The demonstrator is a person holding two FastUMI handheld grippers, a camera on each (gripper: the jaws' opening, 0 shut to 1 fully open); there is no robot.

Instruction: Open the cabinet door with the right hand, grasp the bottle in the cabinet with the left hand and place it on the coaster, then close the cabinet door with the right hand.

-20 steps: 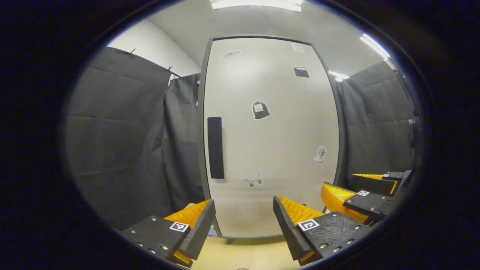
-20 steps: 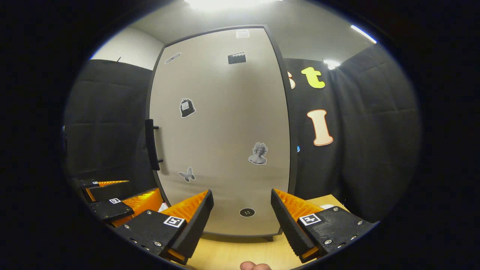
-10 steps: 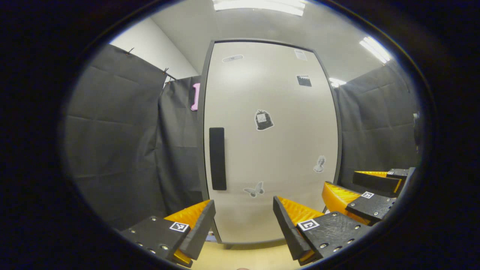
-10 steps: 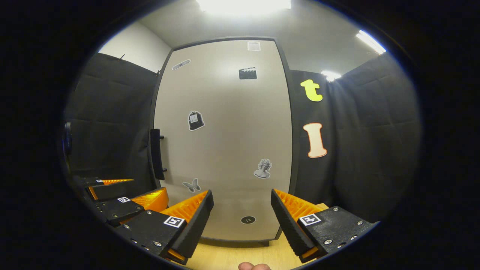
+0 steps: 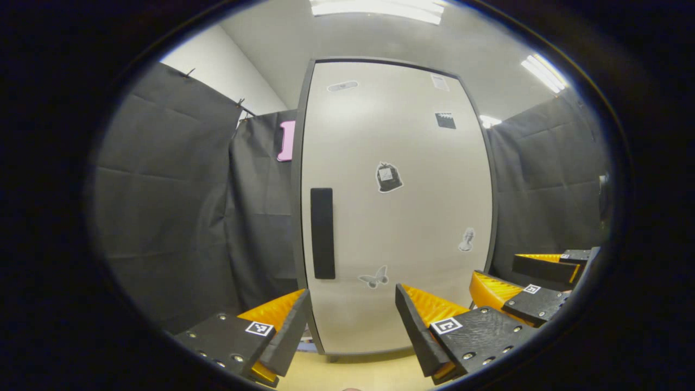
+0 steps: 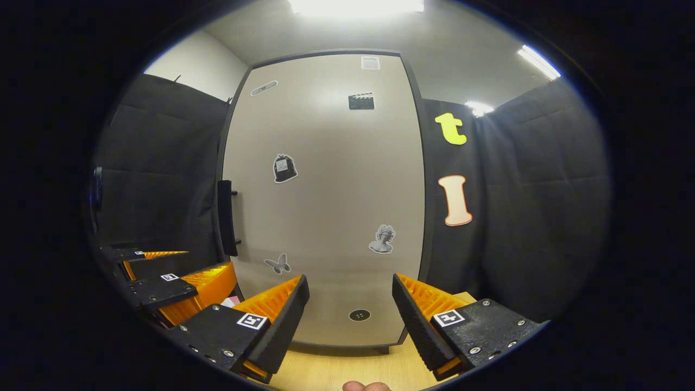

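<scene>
A tall beige cabinet door (image 5: 396, 217) (image 6: 326, 206) stands shut ahead, with several small stickers on it. Its black vertical handle (image 5: 322, 233) (image 6: 225, 217) is on the door's left edge. My left gripper (image 5: 353, 326) is open and empty, short of the door's lower part. My right gripper (image 6: 350, 320) is open and empty too, facing the door's lower middle; in the left gripper view it shows at the far right (image 5: 529, 285). In the right gripper view the left gripper (image 6: 174, 282) sits at lower left, below the handle. The bottle is hidden behind the door.
The cabinet stands on a light wooden tabletop (image 6: 336, 369) (image 5: 353, 372). Black cloth walls (image 5: 179, 206) (image 6: 532, 217) close in on both sides. A fingertip (image 6: 366, 386) shows at the bottom edge of the right gripper view.
Both views have tilted up a little over the last second, so the door and its stickers sit lower in the frame. Both grippers stay open; the door stays shut.
</scene>
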